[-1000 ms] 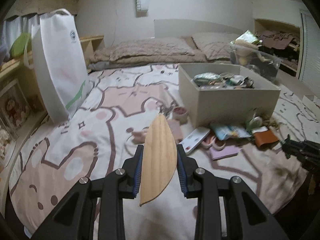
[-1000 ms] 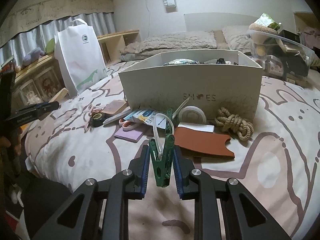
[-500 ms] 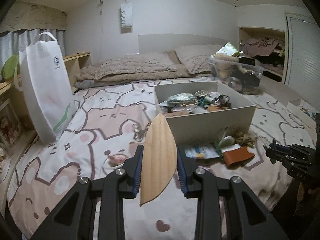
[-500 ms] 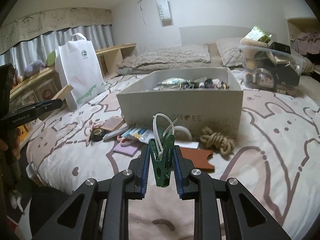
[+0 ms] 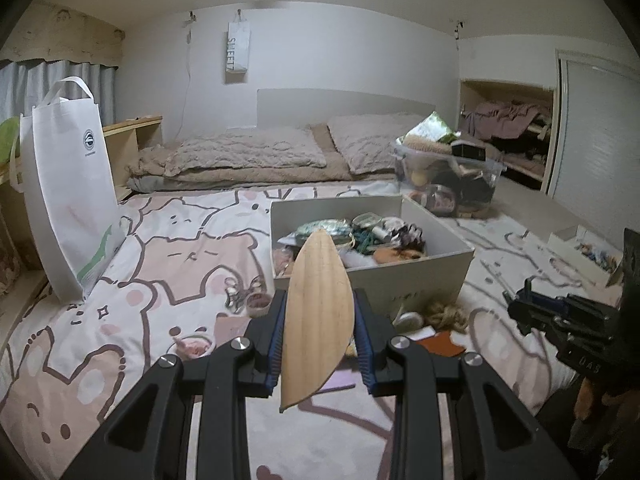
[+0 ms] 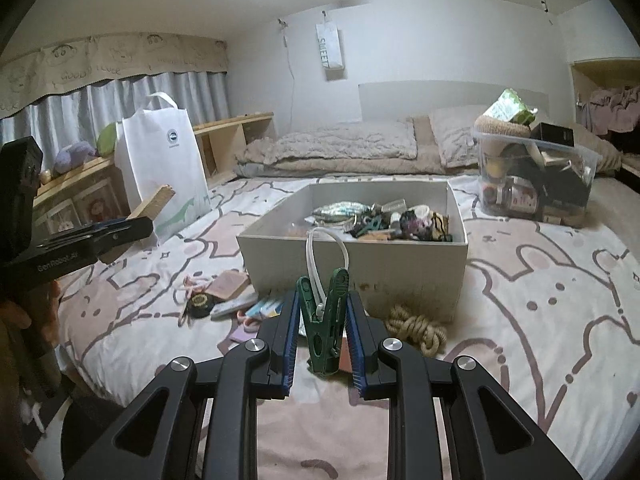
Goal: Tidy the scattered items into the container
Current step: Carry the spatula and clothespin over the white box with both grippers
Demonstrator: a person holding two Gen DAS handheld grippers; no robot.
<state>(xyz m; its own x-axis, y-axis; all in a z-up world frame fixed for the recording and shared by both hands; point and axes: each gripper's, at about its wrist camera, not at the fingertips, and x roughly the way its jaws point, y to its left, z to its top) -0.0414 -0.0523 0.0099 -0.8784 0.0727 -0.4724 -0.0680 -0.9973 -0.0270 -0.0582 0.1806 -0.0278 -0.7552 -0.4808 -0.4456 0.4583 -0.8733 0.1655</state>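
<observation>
Now the white box [image 6: 352,264] sits lower and fuller in both wrist views than a second ago, its heaped contents showing over the rim, so both hands have risen towards it; the left gripper [image 5: 318,344] is clamped on a leaf-shaped wooden piece [image 5: 318,320] and the right gripper [image 6: 322,340] on a green clothes peg [image 6: 324,320], each carried short of the box's near wall. Judging by that, both drops are next; the rope coil [image 6: 418,328], tape measure [image 6: 200,302] and flat packets [image 6: 256,308] lie against the box's front on the bedspread [image 6: 540,300].
</observation>
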